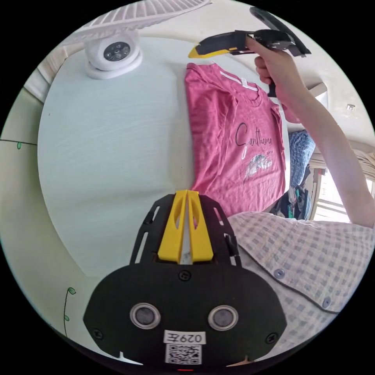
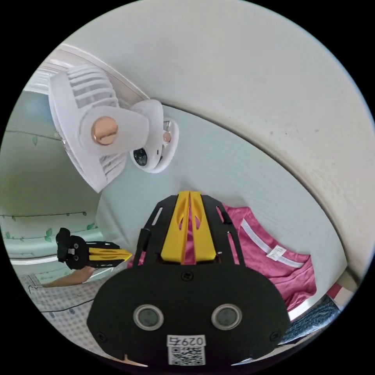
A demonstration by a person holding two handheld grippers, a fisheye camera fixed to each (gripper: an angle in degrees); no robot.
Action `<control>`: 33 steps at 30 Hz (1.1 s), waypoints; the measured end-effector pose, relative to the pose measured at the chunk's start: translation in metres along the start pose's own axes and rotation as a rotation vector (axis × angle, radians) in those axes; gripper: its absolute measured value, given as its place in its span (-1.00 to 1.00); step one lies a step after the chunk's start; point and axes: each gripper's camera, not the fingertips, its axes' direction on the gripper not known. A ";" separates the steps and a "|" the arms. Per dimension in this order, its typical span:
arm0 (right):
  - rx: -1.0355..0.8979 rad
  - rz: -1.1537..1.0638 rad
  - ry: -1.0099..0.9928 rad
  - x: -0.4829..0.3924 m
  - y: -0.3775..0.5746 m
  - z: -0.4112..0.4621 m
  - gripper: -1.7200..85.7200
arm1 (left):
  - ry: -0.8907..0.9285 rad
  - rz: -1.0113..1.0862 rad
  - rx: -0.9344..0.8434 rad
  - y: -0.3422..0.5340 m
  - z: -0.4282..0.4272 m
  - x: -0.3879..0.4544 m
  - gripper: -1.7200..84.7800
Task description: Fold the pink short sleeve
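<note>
pink short sleeve t-shirt (image 1: 230,136) lies flat on pale surface (image 1: 109,156), one side folded in, print up, collar toward right tongs (image 1: 194,52). left tongs (image 1: 186,192) pressed together, empty, just off hem. right tongs (held in hand (image 1: 273,66)) pressed together, empty, above collar. white desk fan (image 2: 101,133) stands at surface far corner.

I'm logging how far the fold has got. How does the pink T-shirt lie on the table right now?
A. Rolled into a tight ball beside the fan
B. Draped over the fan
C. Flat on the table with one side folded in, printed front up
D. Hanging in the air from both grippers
C: the pink T-shirt lies flat on the table, print up, one side folded in to a straight edge, apart from the fan.
</note>
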 end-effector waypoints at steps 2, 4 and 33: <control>-0.033 -0.014 -0.038 0.001 0.000 -0.004 -0.87 | 0.035 -0.005 0.023 0.004 -0.006 -0.007 -0.98; -0.094 -0.008 -0.010 0.003 0.009 -0.001 -0.76 | 0.088 -0.016 0.054 0.007 -0.014 -0.013 -0.98; 0.002 0.070 -0.098 0.023 0.030 -0.103 -0.97 | 0.184 0.006 0.045 -0.025 0.024 0.052 -0.98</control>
